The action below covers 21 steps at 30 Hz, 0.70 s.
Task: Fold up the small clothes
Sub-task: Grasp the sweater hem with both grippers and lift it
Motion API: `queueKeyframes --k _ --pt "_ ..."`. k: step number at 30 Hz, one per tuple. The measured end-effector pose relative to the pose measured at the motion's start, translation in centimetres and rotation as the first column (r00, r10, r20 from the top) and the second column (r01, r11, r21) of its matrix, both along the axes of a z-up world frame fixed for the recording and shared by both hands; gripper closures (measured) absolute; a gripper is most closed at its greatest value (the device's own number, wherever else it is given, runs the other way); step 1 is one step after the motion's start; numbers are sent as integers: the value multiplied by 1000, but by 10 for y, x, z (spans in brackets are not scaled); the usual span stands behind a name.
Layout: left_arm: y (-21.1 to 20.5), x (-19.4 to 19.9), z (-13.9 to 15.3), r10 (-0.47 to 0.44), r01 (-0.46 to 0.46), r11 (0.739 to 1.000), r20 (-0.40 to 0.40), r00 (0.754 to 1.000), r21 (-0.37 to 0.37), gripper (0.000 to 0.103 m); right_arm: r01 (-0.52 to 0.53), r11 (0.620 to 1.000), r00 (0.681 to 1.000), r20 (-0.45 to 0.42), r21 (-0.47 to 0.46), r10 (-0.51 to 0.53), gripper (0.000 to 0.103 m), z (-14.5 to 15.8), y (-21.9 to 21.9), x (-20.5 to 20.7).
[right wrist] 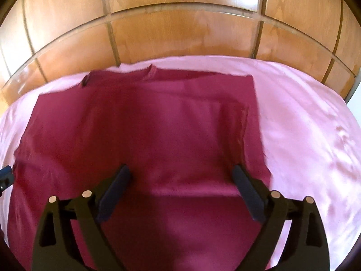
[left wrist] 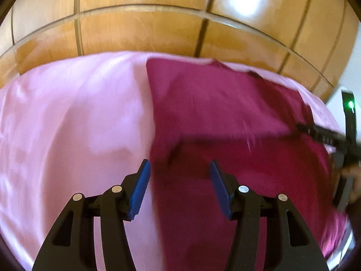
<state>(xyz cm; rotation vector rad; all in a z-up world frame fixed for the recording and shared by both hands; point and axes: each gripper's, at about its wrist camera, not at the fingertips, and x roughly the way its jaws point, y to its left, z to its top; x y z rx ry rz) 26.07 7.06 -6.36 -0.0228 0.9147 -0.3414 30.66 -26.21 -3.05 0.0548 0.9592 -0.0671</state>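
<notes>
Both cameras ride on the grippers, looking steeply down and forward along the fingers at close range. The left view, somewhat blurred, sits over the left edge of the red shirt (left wrist: 225, 117); the right view hangs above its middle. Both share the shirt, the pink sheet (right wrist: 304, 124) and the wooden panels (right wrist: 180, 31) behind.

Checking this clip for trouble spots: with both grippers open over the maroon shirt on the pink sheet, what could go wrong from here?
1. The left gripper straddles the shirt's side edge, so closing there might pinch the pink sheet along with it.
2. The folded side of the shirt lies loose; the right gripper, open above it, could drag it out of line.
3. The left view is blurred, so that hand may overshoot the edge.
</notes>
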Motion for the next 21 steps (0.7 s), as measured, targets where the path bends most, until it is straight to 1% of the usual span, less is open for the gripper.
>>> queueKeyframes --k 2,4,6,8,9,12,13,14,15,16,17,18,19,20,21 --pt "9 -22 -2 -23 22 1000 -17 1000 -19 49 9 1000 999 -32 -6 -9 10 0 -12 -22" --pt "18 -44 -4 -38 36 998 -41 998 -53 49 32 999 998 -62 2 -32 10 -2 -29 -50" --pt "25 -63 -7 -52 46 995 -66 996 -92 49 52 998 993 -105 42 -48 10 -6 -45 -76" --pt "31 -83 -11 -67 55 991 -91 994 -124 49 62 994 989 -142 92 -49 17 -9 -55 -103" --pt "31 -91 -13 -81 68 989 -99 992 -129 49 62 991 987 -154 117 -43 23 -10 -59 -118" --pt "30 -113 -13 -122 109 987 -108 987 -122 49 52 982 984 -177 183 -19 35 -8 -60 -156" --pt "30 -119 -13 -142 127 984 -117 983 -127 49 46 979 983 -185 199 -9 39 -8 -58 -167" --pt "29 -123 -13 -156 140 982 -128 979 -131 49 35 977 980 -197 212 7 41 -8 -54 -182" --pt "28 -129 -13 -179 160 978 -147 973 -132 50 27 975 979 -204 222 19 45 -8 -51 -191" --pt "26 -133 -14 -200 181 975 -161 967 -127 55 17 972 977 -211 234 34 50 -7 -47 -200" --pt "24 -139 -15 -225 205 971 -175 959 -122 59 5 970 974 -219 244 50 53 -7 -43 -206" --pt "24 -143 -15 -238 217 968 -183 954 -125 61 -9 968 972 -227 251 67 60 -7 -38 -211" --pt "23 -148 -17 -252 230 965 -191 949 -128 68 -29 967 968 -235 254 91 71 -7 -31 -215" --pt "25 -152 -18 -257 235 964 -196 946 -127 78 -39 967 966 -239 251 101 76 -8 -28 -216" --pt "25 -153 -21 -254 232 965 -203 946 -126 85 -45 968 965 -239 246 105 86 -7 -24 -216"
